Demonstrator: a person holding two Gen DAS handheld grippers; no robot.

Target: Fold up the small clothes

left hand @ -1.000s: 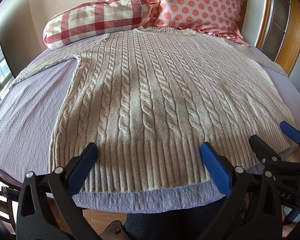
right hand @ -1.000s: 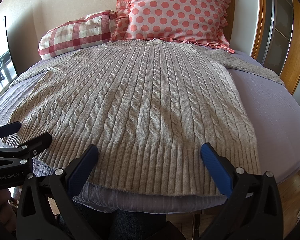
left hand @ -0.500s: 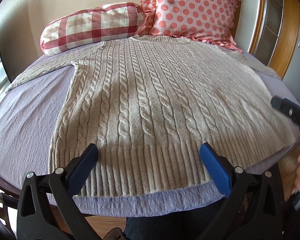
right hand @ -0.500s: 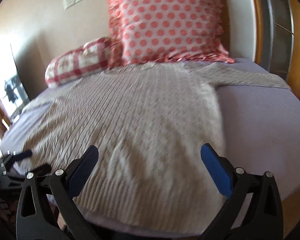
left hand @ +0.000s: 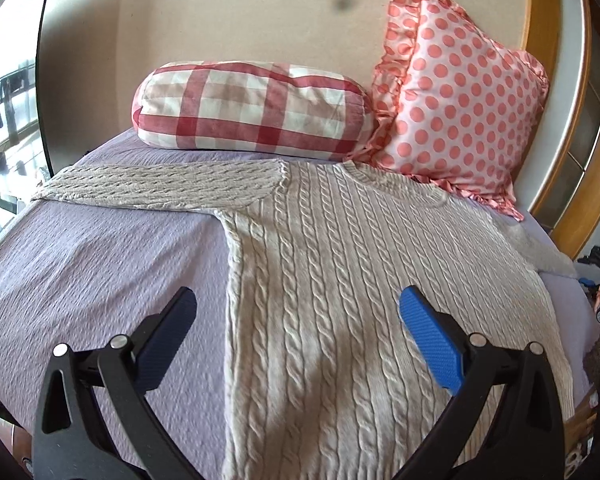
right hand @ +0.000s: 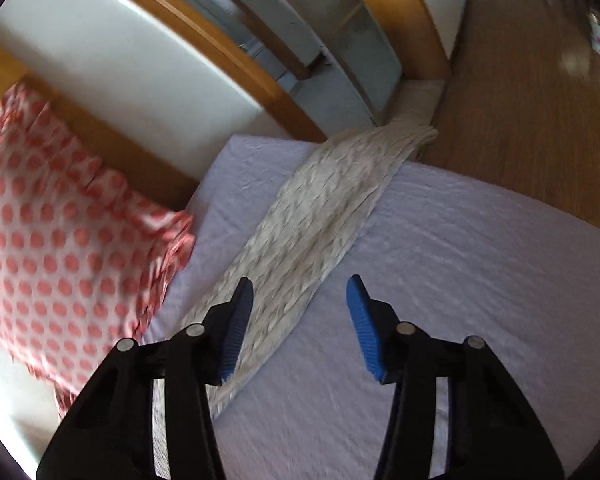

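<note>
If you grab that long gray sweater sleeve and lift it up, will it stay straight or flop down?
Probably flop: the sleeve is soft cable knit, already drooping over the bed edge. It looks thick, so likely a bit heavy, and the rest may drag along.

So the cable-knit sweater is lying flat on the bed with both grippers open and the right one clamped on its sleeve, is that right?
Not quite: the right gripper hangs open over the sleeve, gripping nothing, as the right wrist view shows. The cable-knit sweater does lie flat, and the left gripper is open too.
</note>
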